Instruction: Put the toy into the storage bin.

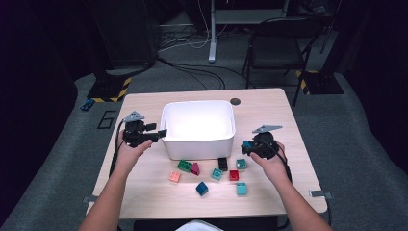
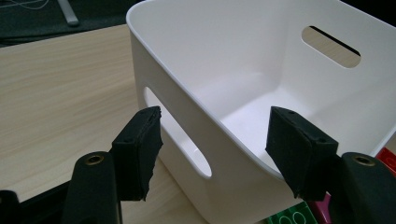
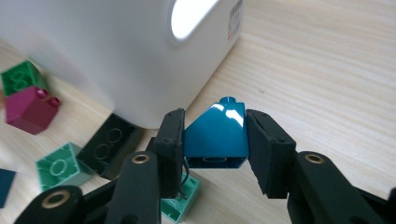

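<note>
The right gripper (image 3: pixel 215 144) had its fingers clamped on a blue sloped brick (image 3: pixel 215 136), held above the surface (image 1: pixel 269 110) at the white bin's (image 1: pixel 198 126) 4 o'clock corner. The left gripper (image 2: pixel 212 149) hovered at the bin's 9 o'clock side, fingers spread wide and empty, straddling its wall. Loose bricks lay at the bin's 6 o'clock, among them a black brick (image 3: pixel 108 145) and a maroon brick (image 3: pixel 30 108).

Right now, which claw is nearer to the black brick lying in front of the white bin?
Right. The right claw, shut on a blue sloped brick, hangs just right of the black brick; the left claw is at the white bin's left wall.
</note>
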The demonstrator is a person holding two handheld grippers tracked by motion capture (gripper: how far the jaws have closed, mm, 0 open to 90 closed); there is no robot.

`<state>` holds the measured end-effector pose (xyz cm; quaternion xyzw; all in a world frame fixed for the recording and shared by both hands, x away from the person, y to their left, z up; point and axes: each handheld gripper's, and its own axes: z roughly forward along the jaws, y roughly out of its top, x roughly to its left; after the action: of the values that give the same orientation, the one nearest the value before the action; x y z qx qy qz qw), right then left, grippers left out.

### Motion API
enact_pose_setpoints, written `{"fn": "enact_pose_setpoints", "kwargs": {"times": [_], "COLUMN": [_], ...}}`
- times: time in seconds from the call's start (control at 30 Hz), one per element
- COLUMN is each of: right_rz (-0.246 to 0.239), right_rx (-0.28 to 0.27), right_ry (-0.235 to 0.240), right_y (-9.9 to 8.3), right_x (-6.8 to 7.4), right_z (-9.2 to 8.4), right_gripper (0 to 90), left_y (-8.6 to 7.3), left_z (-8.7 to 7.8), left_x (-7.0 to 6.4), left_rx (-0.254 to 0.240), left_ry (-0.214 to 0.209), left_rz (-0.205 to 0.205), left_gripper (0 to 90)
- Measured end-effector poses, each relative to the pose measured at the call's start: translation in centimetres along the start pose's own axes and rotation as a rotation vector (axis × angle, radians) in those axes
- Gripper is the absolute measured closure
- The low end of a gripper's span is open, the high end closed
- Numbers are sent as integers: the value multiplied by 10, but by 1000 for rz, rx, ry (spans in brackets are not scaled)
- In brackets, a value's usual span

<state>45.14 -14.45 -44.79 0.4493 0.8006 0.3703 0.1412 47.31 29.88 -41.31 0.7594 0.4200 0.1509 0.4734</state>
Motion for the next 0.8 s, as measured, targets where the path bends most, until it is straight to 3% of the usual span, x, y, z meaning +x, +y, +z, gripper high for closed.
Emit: {"fn": "enact_pose_setpoints", "kwargs": {"times": [0.33, 0.8], "right_rz": [-23, -50], "right_rx": [-25, -55], "right_ry": [9, 21], "right_y": [33, 73], "right_x": [0, 2], "right_z": [-40, -66], "right_gripper": [586, 586], "left_y": [0, 0], "left_z": [1, 3], "left_x": [0, 0], "left_rx": [4, 1], "left_ry": [-1, -5], "left_rz": [0, -1], "left_gripper": [353, 353]}}
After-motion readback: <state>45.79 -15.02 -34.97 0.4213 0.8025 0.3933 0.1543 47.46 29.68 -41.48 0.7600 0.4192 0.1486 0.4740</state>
